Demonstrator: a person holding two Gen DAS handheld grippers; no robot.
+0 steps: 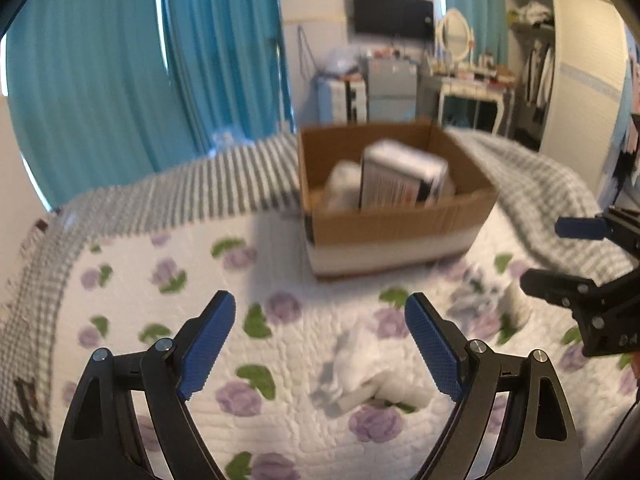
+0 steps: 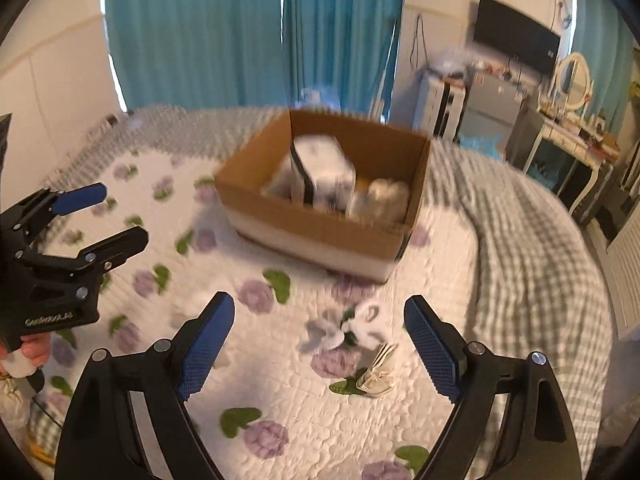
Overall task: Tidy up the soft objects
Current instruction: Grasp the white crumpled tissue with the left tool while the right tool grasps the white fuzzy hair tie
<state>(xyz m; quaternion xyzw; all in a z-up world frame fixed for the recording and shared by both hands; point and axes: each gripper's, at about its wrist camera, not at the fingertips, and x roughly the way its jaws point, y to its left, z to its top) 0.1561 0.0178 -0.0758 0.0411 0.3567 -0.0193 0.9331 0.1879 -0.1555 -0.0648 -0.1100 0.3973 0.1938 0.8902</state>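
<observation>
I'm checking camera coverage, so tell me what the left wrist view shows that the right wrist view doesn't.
Only the left wrist view shows the open wardrobe with hanging clothes, and the right hand-held gripper from the side. Only the right wrist view shows a small cream shoe-like item on the quilt, and the left hand-held gripper from the side. Both show the cardboard box with white packages inside, the floral quilt, the teal curtains and the wall television.

A white soft item [image 1: 360,376] lies crumpled on the near bed. Far behind it, the open cardboard box [image 1: 394,232] holds white packs [image 1: 400,178].
</observation>
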